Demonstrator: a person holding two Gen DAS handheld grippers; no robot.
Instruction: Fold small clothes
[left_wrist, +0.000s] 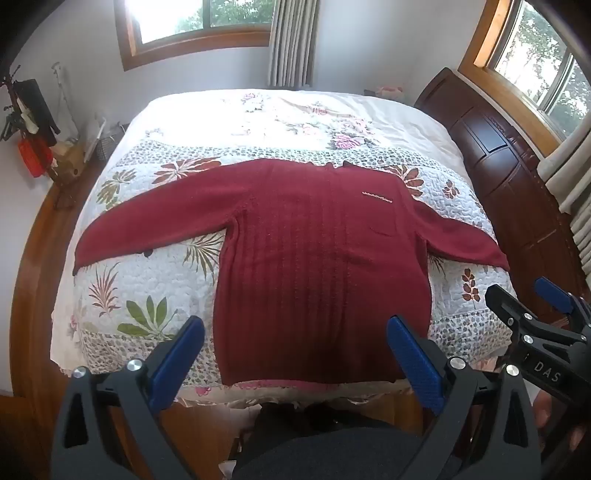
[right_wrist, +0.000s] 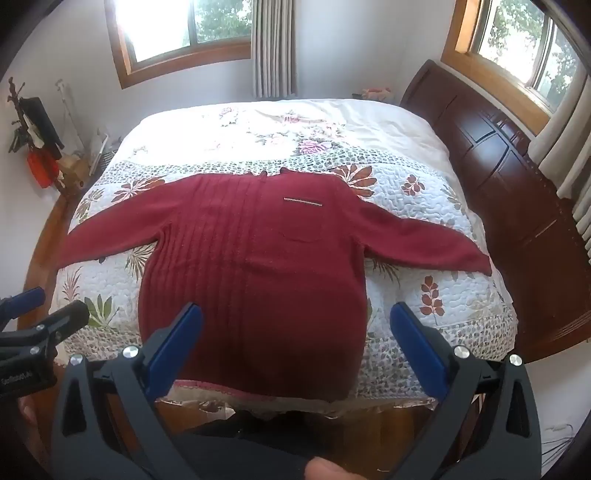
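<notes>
The red sweater (left_wrist: 317, 258) lies flat at the bed's (left_wrist: 369, 110) near edge, sleeves spread. Left gripper (left_wrist: 295, 354) and right gripper (right_wrist: 295, 347) hover above its hem, jaws apart, empty.

A sweater (left_wrist: 321, 258) lies flat on a bed (left_wrist: 369, 110), directly ahead of the left tool (left_wrist: 295, 354) and the right tool (right_wrist: 297, 339). Its hem is nearest the tools, at the bed's near edge; its collar points away. One sleeve stretches out to each side, reaching toward the bed's side edges. The right tool sits just to the right of the left one (each shows at the edge of the other's view). A headboard (left_wrist: 491, 166) stands along the bed's right side. Beyond the bed, a window (right_wrist: 184, 29) is set in the far wall.
</notes>
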